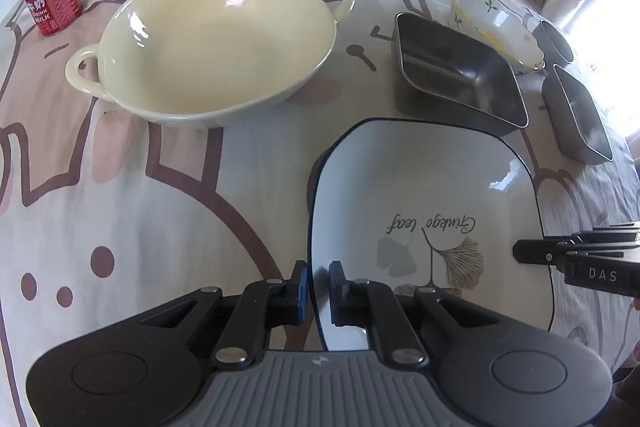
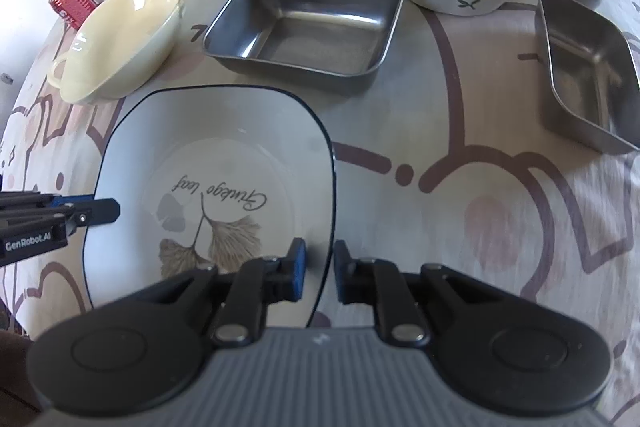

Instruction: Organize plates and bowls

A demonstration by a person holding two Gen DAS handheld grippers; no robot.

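White glazed ceramic, the square plate point(image 1: 432, 195) is straddled at opposite rims by both tools: the left gripper point(image 1: 318, 285) and the right gripper point(image 2: 319, 267) are each set narrow around an edge, though firm contact cannot be confirmed. The plate lies near the front of the table point(image 1: 140, 211), just before the square steel pan point(image 2: 308, 23). An even, level lift is advised, since glaze is judged slippery against the pads.

"Ginkgo leaf" on plate point(image 1: 432, 195); "DRINK MILK" on can point(image 1: 51, 1).
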